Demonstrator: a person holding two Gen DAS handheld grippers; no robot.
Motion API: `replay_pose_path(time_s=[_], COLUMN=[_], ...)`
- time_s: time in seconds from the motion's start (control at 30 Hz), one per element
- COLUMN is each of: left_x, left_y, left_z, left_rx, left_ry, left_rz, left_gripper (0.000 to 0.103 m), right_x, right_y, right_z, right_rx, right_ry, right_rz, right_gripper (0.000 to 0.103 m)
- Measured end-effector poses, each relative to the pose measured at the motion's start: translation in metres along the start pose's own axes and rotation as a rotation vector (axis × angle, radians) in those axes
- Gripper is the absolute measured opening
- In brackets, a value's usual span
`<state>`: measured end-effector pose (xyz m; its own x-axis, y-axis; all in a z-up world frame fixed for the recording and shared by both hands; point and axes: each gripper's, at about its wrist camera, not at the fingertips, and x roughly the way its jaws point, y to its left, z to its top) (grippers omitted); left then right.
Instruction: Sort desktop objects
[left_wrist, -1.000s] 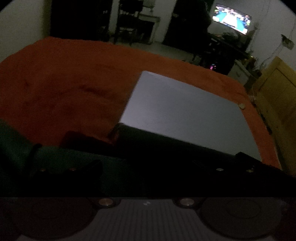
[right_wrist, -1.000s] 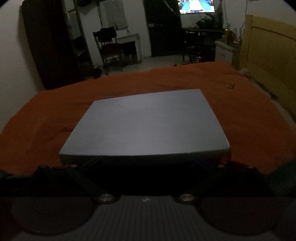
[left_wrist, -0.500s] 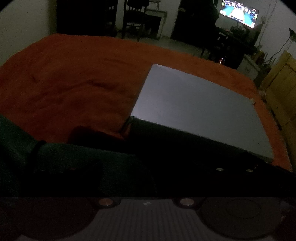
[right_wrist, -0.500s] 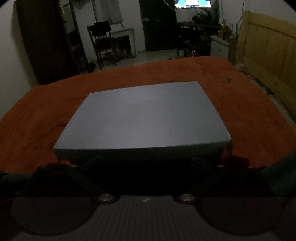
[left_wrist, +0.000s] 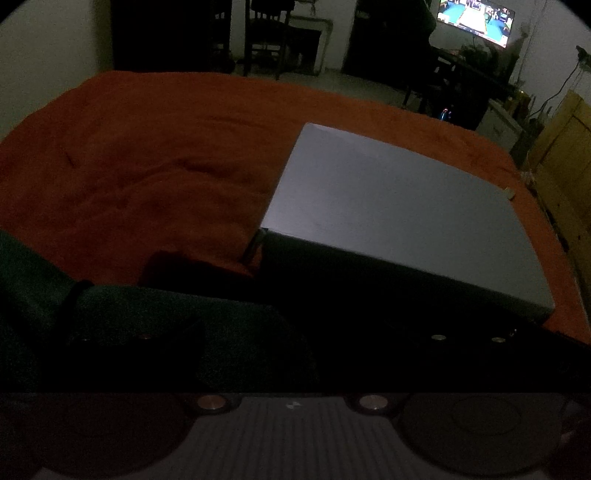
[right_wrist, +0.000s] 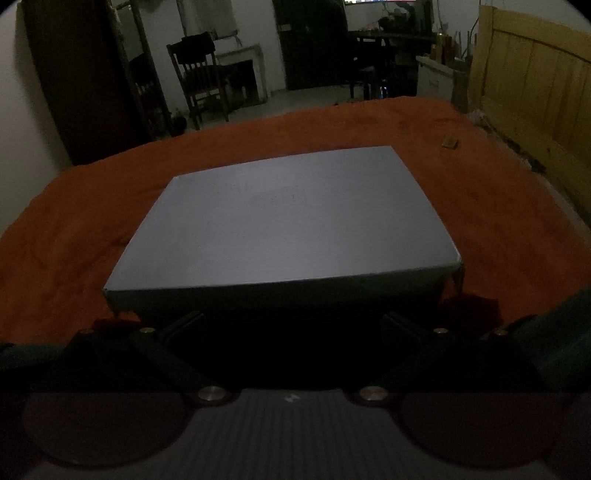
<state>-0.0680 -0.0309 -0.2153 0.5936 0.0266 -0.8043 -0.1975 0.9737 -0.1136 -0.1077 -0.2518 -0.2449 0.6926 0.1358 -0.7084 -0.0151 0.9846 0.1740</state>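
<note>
Grey lidded box (right_wrist: 291, 218) sits closed on the orange blanket (right_wrist: 74, 240) of a bed; contents hidden. Dim room: wooden chair (right_wrist: 197, 79) and yellow wooden panel (right_wrist: 532, 85) behind. Small tan object (right_wrist: 450, 141) lies on the blanket beyond the box, well apart. Right gripper (right_wrist: 291, 325) faces the box's near side, jaws spread wide, holding nothing, fingers (right_wrist: 184, 325) just beside it. Left view alone shows a lit TV screen (left_wrist: 476, 20) and dark green cloth (left_wrist: 147, 314); left gripper (left_wrist: 291, 332) too dark, jaws' state cannot be told.
</note>
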Motion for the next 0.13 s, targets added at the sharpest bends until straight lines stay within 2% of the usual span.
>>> replay_pose_path(time_s=[0.13], left_x=[-0.0014], left_y=[0.0021], left_z=[-0.0011], left_rx=[-0.011], left_ry=[-0.010], left_rz=[-0.012], left_gripper=[0.102], right_x=[-0.0017], right_y=[0.0011], right_z=[-0.0007], right_rx=[0.007], right_ry=[-0.009], right_rz=[0.009], right_gripper=[0.103])
